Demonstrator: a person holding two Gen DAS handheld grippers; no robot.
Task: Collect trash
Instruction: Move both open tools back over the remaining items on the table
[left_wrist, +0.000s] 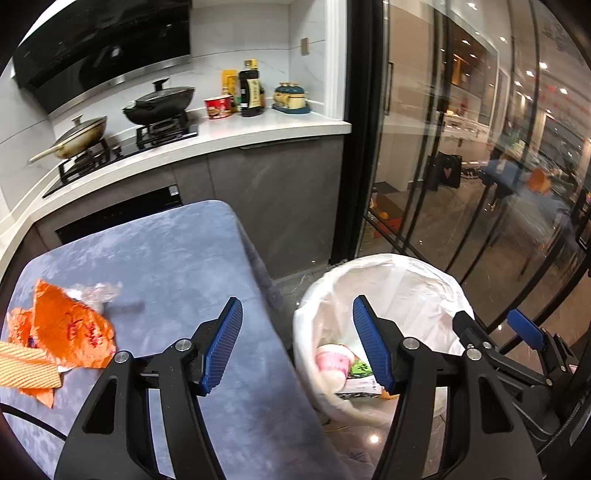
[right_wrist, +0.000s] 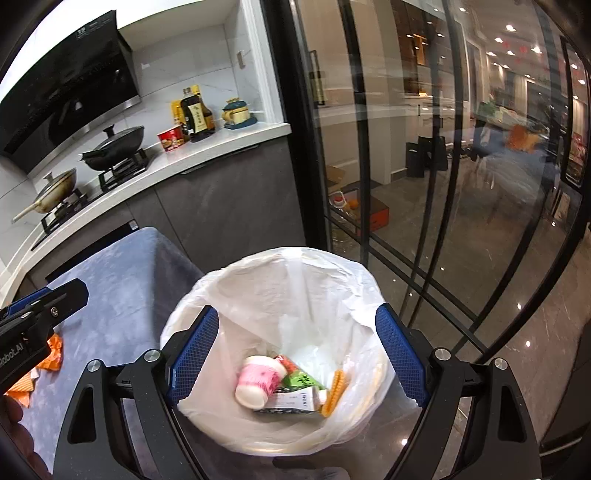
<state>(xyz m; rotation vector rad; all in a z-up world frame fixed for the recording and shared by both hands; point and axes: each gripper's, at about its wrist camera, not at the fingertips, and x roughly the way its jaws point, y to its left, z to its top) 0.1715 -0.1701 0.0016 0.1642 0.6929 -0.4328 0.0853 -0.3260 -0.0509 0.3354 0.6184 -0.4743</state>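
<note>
Both grippers, left (left_wrist: 297, 341) and right (right_wrist: 297, 356), stood apart and empty above the lined bin (right_wrist: 258, 280); orange wrappers (left_wrist: 70, 332) lay on the grey table (left_wrist: 177, 258).

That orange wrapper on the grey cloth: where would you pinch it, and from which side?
Probably at the raised crumpled ridge of the orange wrapper, coming down from above with one finger on each side of the fold. It lies nearly flat on the grey cloth, so a sideways approach would likely just push it. The open left gripper is nearest.
</note>
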